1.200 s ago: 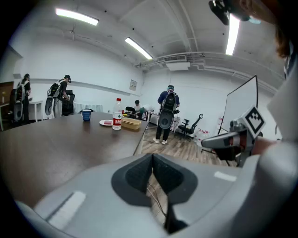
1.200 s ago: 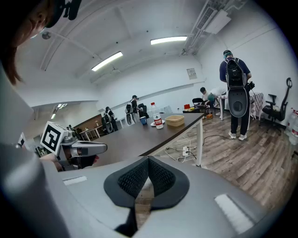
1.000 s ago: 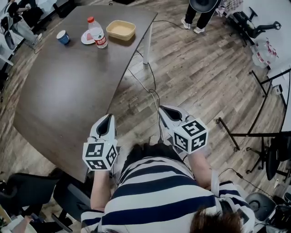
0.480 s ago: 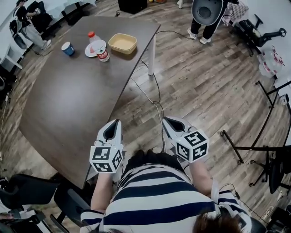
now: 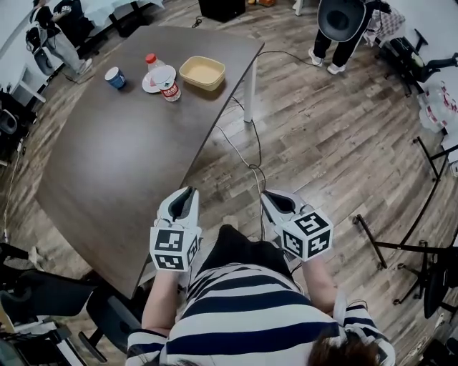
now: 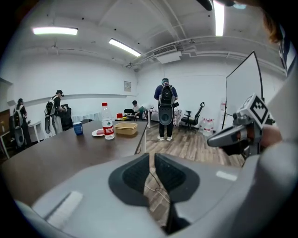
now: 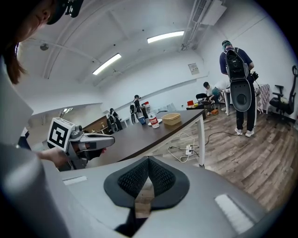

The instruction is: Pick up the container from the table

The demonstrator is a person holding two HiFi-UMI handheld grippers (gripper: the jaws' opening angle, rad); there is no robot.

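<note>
The container (image 5: 202,72), a shallow tan rectangular tub, sits at the far end of the dark brown table (image 5: 122,150); it also shows small in the left gripper view (image 6: 126,128) and the right gripper view (image 7: 171,119). My left gripper (image 5: 187,194) is held close to my body over the table's near right edge, far from the container. Its jaws are shut with nothing between them (image 6: 152,155). My right gripper (image 5: 272,196) hovers over the wood floor to the right of the table, also shut and empty (image 7: 148,159).
A water bottle (image 5: 162,75) with a red cap, a white plate (image 5: 152,82) and a blue cup (image 5: 114,76) stand left of the container. Cables (image 5: 243,154) trail on the floor by the white table leg (image 5: 250,96). A person (image 5: 343,21) stands at the far right; a dark chair (image 5: 43,293) is near left.
The head view has shifted, so the table and its objects sit further right and lower in the frame. Both grippers stay shut near my body, slightly lower in view.
</note>
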